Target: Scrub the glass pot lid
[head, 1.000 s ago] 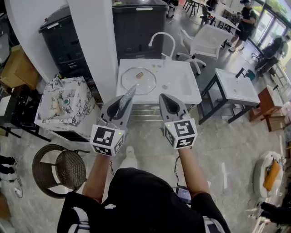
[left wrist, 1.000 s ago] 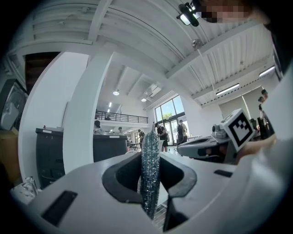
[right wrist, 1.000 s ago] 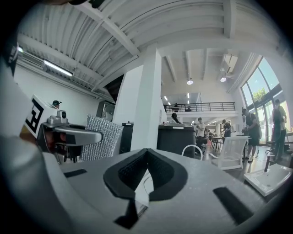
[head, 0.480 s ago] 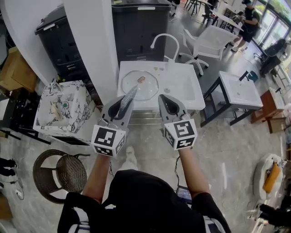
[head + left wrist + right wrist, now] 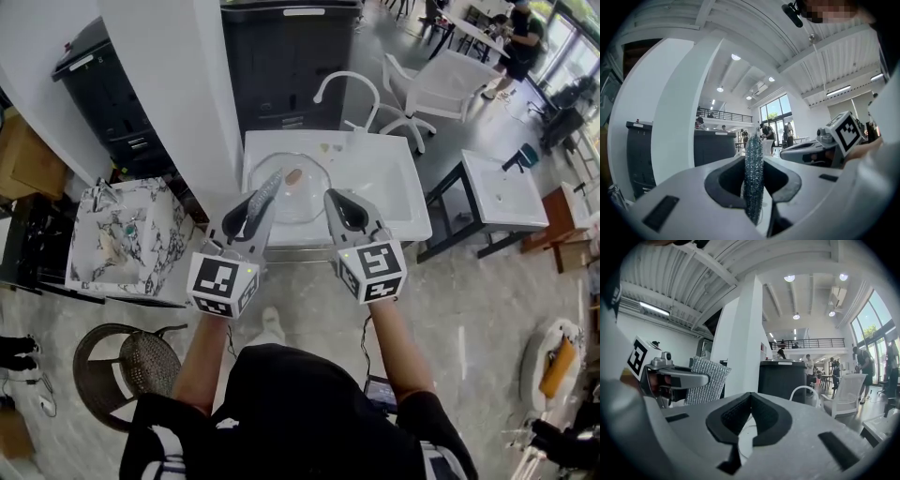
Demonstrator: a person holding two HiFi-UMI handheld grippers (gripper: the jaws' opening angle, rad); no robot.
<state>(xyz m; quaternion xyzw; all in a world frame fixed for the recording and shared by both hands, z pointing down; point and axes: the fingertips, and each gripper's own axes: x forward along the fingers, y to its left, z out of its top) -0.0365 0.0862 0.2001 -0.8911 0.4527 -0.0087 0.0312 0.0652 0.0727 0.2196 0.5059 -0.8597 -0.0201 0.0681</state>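
Note:
The glass pot lid lies flat on the left counter of a white sink unit; it has a brownish knob. My left gripper is held level in front of the unit's near edge. It is shut on a silvery mesh scrub pad that stands on edge between the jaws and overlaps the lid's near rim in the head view. My right gripper runs parallel beside it, shut, with nothing in it. The left gripper and its pad also show in the right gripper view.
A white faucet arches over the basin. A white column and a black cabinet stand behind. A marbled sink and a wicker chair are at left, a second white sink table at right.
Both grippers have come forward toward the sink unit together. The lid now sits just beyond their tips, and the scrub pad now overlaps its near rim.

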